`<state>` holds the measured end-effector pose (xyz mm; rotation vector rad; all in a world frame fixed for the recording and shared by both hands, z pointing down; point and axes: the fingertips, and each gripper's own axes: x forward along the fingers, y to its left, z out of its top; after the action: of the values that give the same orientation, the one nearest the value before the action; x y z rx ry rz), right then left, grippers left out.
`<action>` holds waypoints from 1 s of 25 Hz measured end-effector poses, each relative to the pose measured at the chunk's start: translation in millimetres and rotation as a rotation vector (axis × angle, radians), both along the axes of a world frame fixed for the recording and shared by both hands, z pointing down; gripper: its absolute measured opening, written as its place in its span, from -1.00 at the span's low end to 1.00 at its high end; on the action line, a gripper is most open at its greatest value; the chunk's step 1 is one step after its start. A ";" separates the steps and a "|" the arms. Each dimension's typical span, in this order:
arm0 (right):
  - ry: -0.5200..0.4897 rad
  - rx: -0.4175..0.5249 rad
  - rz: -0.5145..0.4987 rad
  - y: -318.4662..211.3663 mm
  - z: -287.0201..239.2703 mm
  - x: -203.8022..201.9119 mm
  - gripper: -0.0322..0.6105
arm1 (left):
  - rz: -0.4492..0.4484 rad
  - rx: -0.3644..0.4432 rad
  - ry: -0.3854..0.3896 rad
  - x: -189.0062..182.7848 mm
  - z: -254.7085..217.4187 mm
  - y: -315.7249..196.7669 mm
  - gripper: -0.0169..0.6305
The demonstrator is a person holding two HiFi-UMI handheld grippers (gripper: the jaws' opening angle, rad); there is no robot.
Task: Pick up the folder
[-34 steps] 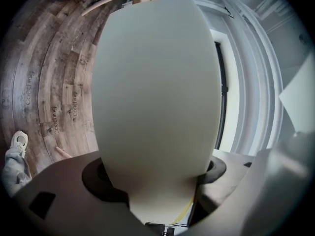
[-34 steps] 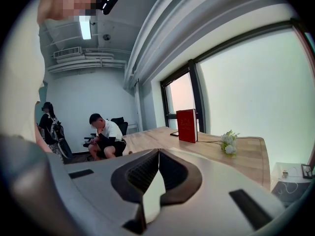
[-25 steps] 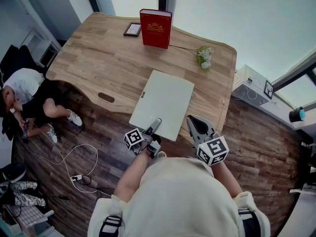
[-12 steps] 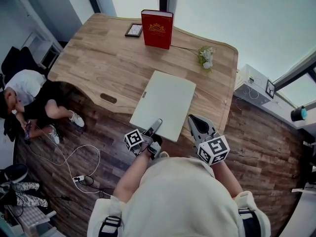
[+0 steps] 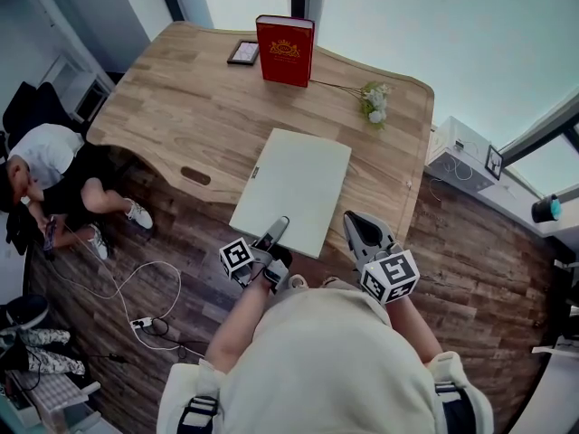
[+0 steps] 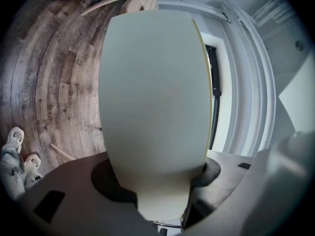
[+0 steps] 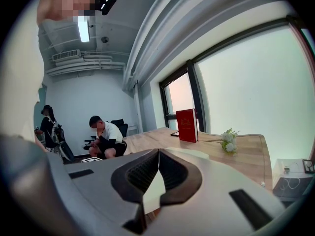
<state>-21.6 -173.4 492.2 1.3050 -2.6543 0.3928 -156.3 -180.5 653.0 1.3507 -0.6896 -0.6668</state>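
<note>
A pale cream folder (image 5: pixel 289 188) lies over the near edge of the wooden table (image 5: pixel 181 107), its near end sticking out past the edge. My left gripper (image 5: pixel 279 226) grips that near edge, and its jaws are closing. In the left gripper view the folder (image 6: pixel 157 92) fills the space between both pads of the left gripper (image 6: pixel 160 178) and stretches away. My right gripper (image 5: pixel 355 221) hovers just right of the folder's near corner, jaws shut and holding nothing. In the right gripper view the tips of the right gripper (image 7: pixel 158 152) meet, with the folder (image 7: pixel 192 154) just beyond.
A red book (image 5: pixel 285 51) stands upright at the table's far edge beside a small picture frame (image 5: pixel 242 53). White flowers (image 5: pixel 374 102) lie at the far right. A person (image 5: pixel 54 174) sits on the floor at left, and a cable with a power strip (image 5: pixel 145 324) lies nearby.
The folder and my left gripper have shifted slightly to the left, the folder still in its jaws. The right gripper has stayed in place.
</note>
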 end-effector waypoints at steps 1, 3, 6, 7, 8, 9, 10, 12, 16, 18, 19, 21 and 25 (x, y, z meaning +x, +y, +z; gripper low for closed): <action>0.000 0.002 0.001 0.6 -1.0 3.0 -0.84 | -0.006 -0.004 -0.002 -0.8 -0.9 1.9 -0.07; -0.005 0.007 0.003 0.9 -3.6 8.7 -0.84 | -0.018 -0.016 -0.012 -3.4 -1.1 5.9 -0.07; -0.014 0.010 0.002 2.4 -6.7 16.5 -0.84 | -0.035 0.025 0.027 0.5 -21.2 7.7 -0.07; -0.014 0.011 -0.002 3.3 -7.8 18.7 -0.84 | -0.043 0.033 0.037 1.9 -27.5 8.8 -0.07; -0.014 0.011 -0.006 3.9 -9.2 21.0 -0.84 | -0.050 0.037 0.041 3.1 -32.1 10.0 -0.07; -0.015 0.010 -0.010 4.0 -10.4 23.6 -0.84 | -0.058 0.039 0.043 4.4 -36.0 10.8 -0.07; -0.016 0.010 -0.013 3.4 -11.5 26.4 -0.84 | -0.065 0.041 0.046 6.0 -39.6 11.3 -0.07; -0.017 0.011 -0.020 1.1 -13.5 31.5 -0.84 | -0.079 0.047 0.051 9.2 -46.8 11.8 -0.07; -0.028 0.019 -0.037 -2.5 -17.7 38.7 -0.84 | -0.104 0.055 0.055 14.3 -56.8 15.2 -0.07; -0.034 0.025 -0.048 -3.9 -20.0 42.2 -0.84 | -0.112 0.057 0.057 17.3 -61.3 17.6 -0.07; -0.037 0.027 -0.052 -4.5 -20.9 44.2 -0.84 | -0.115 0.058 0.057 19.0 -63.8 19.0 -0.07; -0.042 0.029 -0.058 -6.2 -22.1 48.3 -0.84 | -0.117 0.062 0.053 22.2 -69.3 22.0 -0.07; -0.057 0.031 -0.062 -9.9 -23.4 55.9 -0.84 | -0.114 0.080 0.040 28.9 -80.8 27.9 -0.07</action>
<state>34.3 -183.3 468.7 1.2350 -2.7507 0.3879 -127.4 -152.5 572.2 1.3748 -0.7175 -0.8177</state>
